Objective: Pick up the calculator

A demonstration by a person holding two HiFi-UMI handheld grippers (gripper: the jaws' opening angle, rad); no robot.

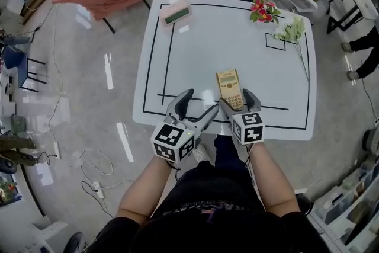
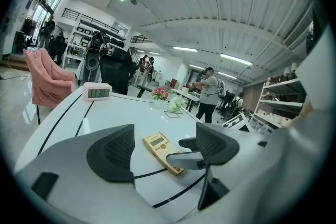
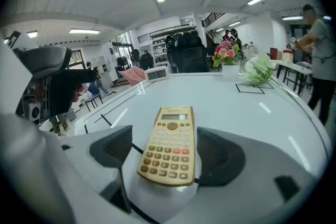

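- Clock (image 1: 177, 12) stood at the far left corner of the white table (image 1: 237, 38), well apart from the work.
- Left gripper (image 1: 198, 102) hung over the table's near edge, jaws spread with nothing between them. It was just left of the calculator (image 1: 228, 86). Its inner finger lay close to the other tool, so a drift to the right could have nudged the calculator or fouled the grasp.
- The calculator lay flat on the table, keys up, by the front black line.
- Right gripper (image 1: 235, 101) straddled the calculator's near end, jaws wide and pads clear of both long edges, so nothing was clamped yet.
- Judged risks: the body was thin and flat, so pads closing too high might have slid over it. A pinch at the near end alone could have let the far end droop or twist out on the lift.
- Flowers (image 1: 265, 10) lay at the far right, out of the way.
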